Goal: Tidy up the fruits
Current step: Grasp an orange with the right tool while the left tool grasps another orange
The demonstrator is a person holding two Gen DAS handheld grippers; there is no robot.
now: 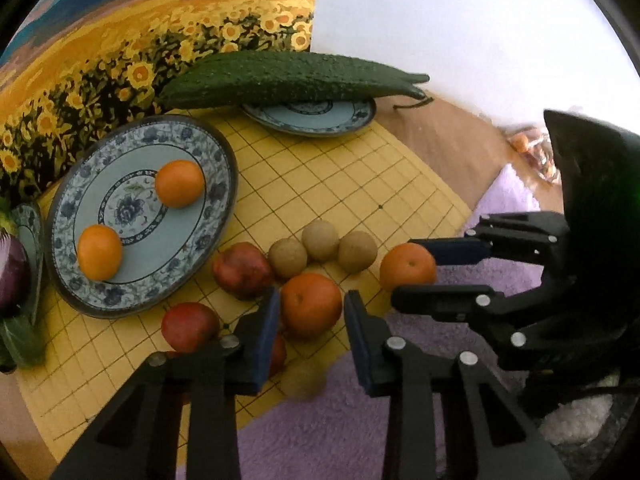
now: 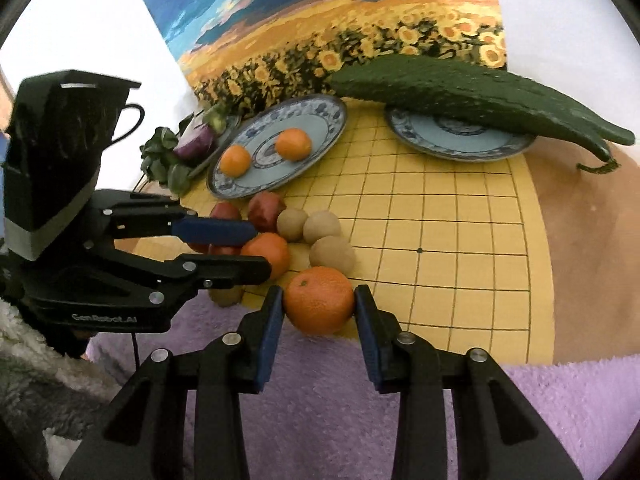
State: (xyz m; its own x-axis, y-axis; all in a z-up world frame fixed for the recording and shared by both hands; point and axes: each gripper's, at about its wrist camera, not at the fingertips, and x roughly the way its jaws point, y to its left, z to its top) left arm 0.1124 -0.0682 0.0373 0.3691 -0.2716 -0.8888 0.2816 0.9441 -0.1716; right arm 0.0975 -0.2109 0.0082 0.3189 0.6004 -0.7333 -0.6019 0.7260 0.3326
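A blue-patterned plate (image 1: 208, 160) holds two oranges (image 1: 179, 183) (image 1: 99, 252); it also shows in the right wrist view (image 2: 320, 120). A pile of fruit lies on the yellow grid board (image 1: 360, 184): red apples (image 1: 242, 270), brown round fruits (image 1: 320, 240) and oranges. My left gripper (image 1: 310, 316) straddles an orange (image 1: 311, 305), its pads close to both sides. My right gripper (image 2: 319, 312) has its pads against another orange (image 2: 319, 300) at the board's front edge.
A large green bitter gourd (image 1: 288, 76) lies across a second plate (image 1: 312, 116) at the back. An eggplant (image 2: 196, 142) and leafy greens (image 2: 160, 156) sit on a plate at the left. A sunflower painting (image 2: 320, 32) stands behind. A purple towel (image 2: 320, 380) covers the front.
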